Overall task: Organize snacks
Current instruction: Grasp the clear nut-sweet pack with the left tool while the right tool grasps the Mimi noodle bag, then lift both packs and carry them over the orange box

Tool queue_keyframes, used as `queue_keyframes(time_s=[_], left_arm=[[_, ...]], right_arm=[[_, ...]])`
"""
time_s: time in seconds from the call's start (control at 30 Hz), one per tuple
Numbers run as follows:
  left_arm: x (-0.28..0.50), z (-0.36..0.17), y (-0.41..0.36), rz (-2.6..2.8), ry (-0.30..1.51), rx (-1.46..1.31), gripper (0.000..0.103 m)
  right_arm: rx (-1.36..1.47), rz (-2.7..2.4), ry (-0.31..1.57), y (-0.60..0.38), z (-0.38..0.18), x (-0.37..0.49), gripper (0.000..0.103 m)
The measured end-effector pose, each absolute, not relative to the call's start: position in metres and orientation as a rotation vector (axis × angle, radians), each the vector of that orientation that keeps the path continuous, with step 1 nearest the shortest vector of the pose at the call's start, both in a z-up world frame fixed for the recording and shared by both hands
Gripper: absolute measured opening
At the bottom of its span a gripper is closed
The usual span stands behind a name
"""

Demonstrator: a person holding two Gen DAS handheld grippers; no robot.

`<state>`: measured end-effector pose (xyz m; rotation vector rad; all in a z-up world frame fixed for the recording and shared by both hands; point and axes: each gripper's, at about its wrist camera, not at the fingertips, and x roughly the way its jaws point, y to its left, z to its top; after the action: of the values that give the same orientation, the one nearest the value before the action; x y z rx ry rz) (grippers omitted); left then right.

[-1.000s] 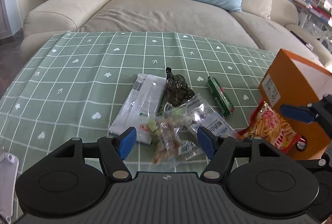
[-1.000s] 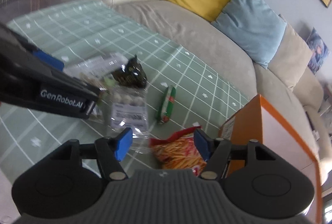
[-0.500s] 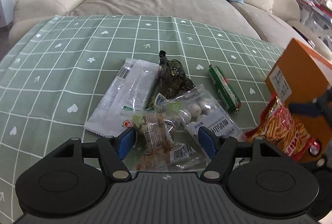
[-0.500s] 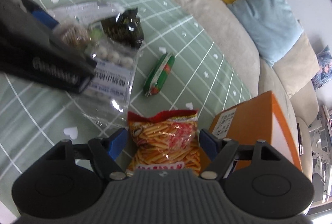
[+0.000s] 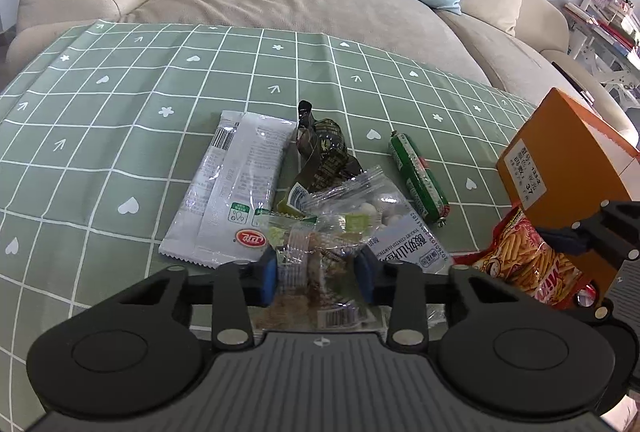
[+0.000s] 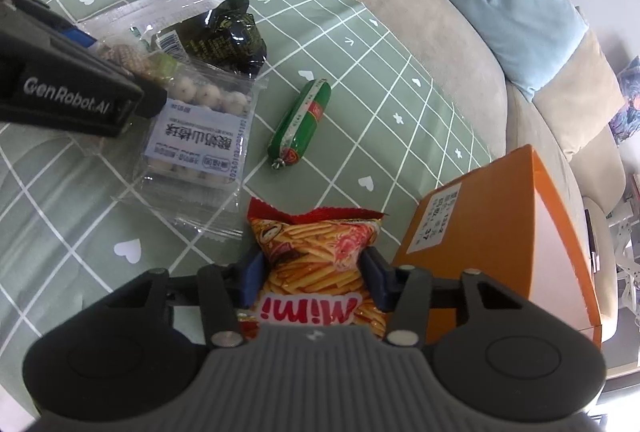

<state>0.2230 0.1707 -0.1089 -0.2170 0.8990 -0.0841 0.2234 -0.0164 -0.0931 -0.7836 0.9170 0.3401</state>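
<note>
On the green checked cloth [image 5: 100, 136] lies a heap of snacks. My left gripper [image 5: 317, 273] is low over the heap's near end. Its jaws are closing, and the blue pads touch both sides of a clear packet of brown pieces [image 5: 316, 264]. My right gripper [image 6: 314, 272] is closing too, its pads squeezing a red and yellow Mimi chips bag [image 6: 316, 252] that lies beside the orange box [image 6: 480, 232]. In the left wrist view the chips bag [image 5: 524, 260] shows at the right edge. One of the left gripper's fingers [image 6: 72, 96] crosses the right wrist view.
The heap also holds a grey-white packet [image 5: 236, 192], a dark green packet [image 5: 324, 152] and a clear packet of white balls [image 6: 204, 120]. A green sausage [image 6: 300, 124] lies apart. The orange box [image 5: 560, 160] stands at the right. Beyond the table is a beige sofa [image 5: 300, 0].
Both grippers sank toward the table. The left jaws narrowed from wide apart onto the clear packet. The right jaws came over the chips bag and narrowed onto it.
</note>
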Motion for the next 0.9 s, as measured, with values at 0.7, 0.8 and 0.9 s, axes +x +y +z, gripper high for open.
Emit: queue_keyframes(time_s=[0.7,0.8,0.9], left_arm=[[0.177,-0.086,0.165,-0.012,0.812,-0.155,0.039],[0.165,-0.073,0.162,0.006,0.782,-0.152,0.039],[0.153,-0.060,0.159,0.018,0.762,-0.175,0.039]], right_arm=[[-0.601,0.424,0.813,-0.041,-0.029,0.183,0.041],[-0.531,0.445,0.794,-0.052,-0.013,0.176,0.041],[-0.490,0.450,0.758,-0.063,0.003,0.167,0.041]])
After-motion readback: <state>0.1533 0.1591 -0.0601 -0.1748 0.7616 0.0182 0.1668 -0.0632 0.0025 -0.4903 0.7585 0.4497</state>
